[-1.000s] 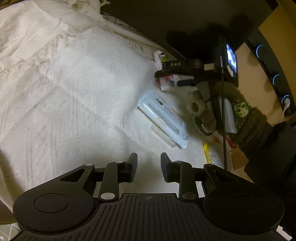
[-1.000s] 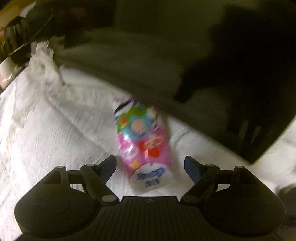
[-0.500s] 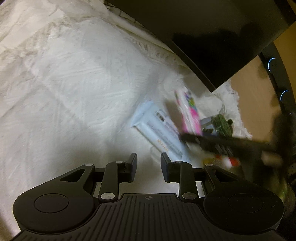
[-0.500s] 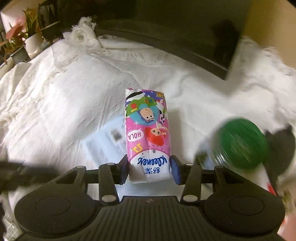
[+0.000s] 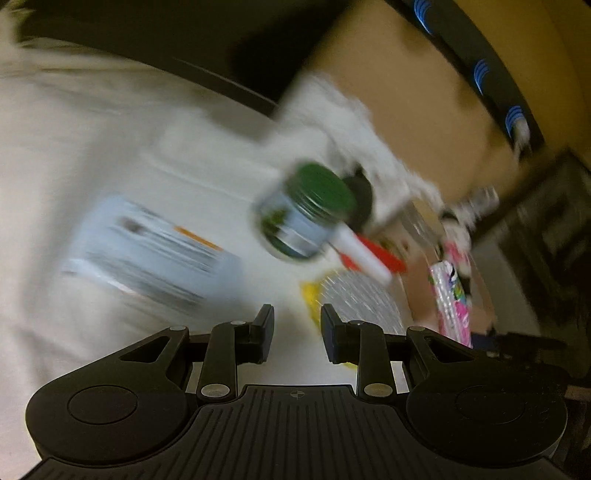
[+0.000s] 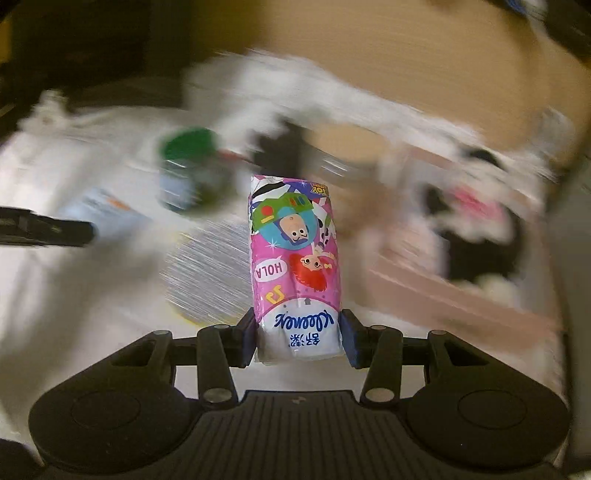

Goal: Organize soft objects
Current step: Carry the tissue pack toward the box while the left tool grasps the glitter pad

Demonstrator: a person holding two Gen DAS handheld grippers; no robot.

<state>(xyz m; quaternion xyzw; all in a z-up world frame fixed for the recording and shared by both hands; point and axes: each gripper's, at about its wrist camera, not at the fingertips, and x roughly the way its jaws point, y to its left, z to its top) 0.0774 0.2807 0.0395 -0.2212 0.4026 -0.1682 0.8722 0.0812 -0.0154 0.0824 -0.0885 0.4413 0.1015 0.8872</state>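
Note:
My right gripper (image 6: 298,341) is shut on a pink cartoon-printed tissue pack (image 6: 295,266) and holds it in the air; the pack also shows in the left wrist view (image 5: 452,299) at the right. My left gripper (image 5: 297,332) is empty, its jaws a small gap apart, above the white bedspread (image 5: 74,147). A pale blue wipes pack (image 5: 151,254) lies on the bedspread ahead and left of it. A black-and-white plush toy (image 6: 476,214) sits in a pink box (image 6: 454,295) at the right. Both views are motion-blurred.
A green-lidded jar (image 5: 306,214) stands ahead, with a red-and-white tube (image 5: 365,254) and a silver and yellow scrubber (image 5: 362,299) beside it. A dark headboard (image 5: 147,33) and a wooden panel (image 5: 424,103) lie behind.
My right gripper closed on the tissue pack, lifted it and swung it right toward the pink box. My left gripper swung right too, from the bedspread to the jar and scrubber.

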